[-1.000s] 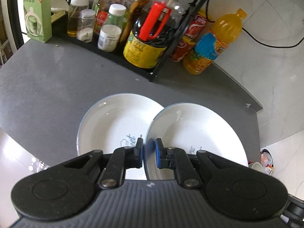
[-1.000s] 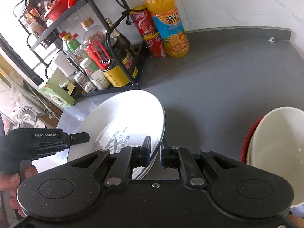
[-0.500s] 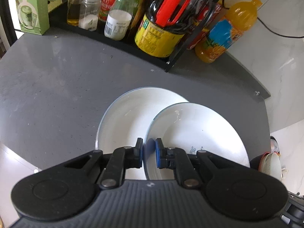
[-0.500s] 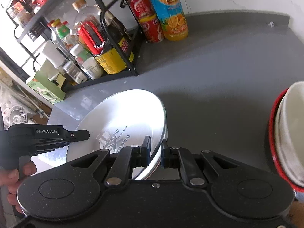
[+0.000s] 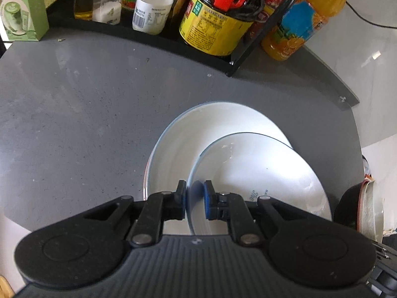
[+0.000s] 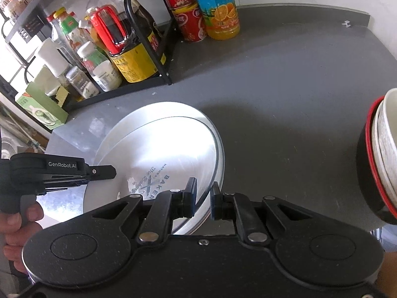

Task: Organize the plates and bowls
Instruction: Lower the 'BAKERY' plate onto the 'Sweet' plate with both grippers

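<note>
While both of my grippers are pinching the same upper plate (image 5: 260,173) by opposite edges, I am holding it tilted just above the lower plate (image 5: 178,149) lying on the grey counter (image 5: 74,124); in the left wrist view my left gripper (image 5: 194,200) is clamping the rim at 6 o'clock, jaws nearly closed with the thin edge between the blue pads; in the right wrist view my right gripper (image 6: 203,198) is gripping the rim at 5 o'clock of the plate, jaws drawn in on it, though glare is making the contact of the right-hand pad hard to confirm. The lower plate is showing past the held one toward 11 o'clock, so the two are not yet lined up. The stacked bowls (image 6: 382,159) are standing well apart at 3 o'clock of the right view; the bottle rack (image 6: 139,49) is sitting at 11 o'clock.

I am judging the risks like this: glazed rims are slick, so a shallow pinch could be letting the plate slide out; releasing one side before the other would be dropping an edge onto the plate below, chipping it; setting it down off-centre would be leaving a rocking, overhanging stack.
</note>
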Demonstrator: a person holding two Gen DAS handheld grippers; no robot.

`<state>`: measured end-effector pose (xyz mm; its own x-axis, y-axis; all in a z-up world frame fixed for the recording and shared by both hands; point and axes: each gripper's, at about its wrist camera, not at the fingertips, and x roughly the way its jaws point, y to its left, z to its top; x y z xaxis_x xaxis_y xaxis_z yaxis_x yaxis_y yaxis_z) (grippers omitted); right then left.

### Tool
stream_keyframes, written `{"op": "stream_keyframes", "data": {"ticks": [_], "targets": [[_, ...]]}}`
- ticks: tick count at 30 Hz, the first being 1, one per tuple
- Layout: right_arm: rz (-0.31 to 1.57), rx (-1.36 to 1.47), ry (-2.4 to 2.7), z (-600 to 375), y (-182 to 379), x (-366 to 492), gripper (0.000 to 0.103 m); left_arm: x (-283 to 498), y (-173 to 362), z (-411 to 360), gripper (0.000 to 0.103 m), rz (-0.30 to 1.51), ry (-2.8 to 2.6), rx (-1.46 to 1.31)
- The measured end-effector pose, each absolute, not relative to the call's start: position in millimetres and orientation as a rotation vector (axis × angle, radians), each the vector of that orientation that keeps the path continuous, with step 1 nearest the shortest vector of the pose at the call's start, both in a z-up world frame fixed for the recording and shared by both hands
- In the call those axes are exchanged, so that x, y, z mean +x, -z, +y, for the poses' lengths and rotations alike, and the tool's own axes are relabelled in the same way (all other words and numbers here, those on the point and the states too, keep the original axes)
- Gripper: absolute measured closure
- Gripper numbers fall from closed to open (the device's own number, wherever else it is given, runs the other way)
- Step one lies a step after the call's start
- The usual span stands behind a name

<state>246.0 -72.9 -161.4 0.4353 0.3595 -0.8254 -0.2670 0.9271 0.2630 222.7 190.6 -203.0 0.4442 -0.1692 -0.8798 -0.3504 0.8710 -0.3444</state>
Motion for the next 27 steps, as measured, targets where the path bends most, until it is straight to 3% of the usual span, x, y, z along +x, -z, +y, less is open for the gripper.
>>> {"op": "stream_keyframes", "data": {"ticks": [20,24,27], "targets": [[1.077,0.072,-0.292,-60,183,243,0.092,236,213,183,0.088,1.160,-0.057,-0.375],[1.082,0.072,-0.291,-58,187,245,0.089,236,212,177,0.088,1.136,-0.051,-0.311],[1.098,0.063,-0.289,-55,190,246,0.081,238,211,175,0.088,1.126,-0.062,-0.275]]}}
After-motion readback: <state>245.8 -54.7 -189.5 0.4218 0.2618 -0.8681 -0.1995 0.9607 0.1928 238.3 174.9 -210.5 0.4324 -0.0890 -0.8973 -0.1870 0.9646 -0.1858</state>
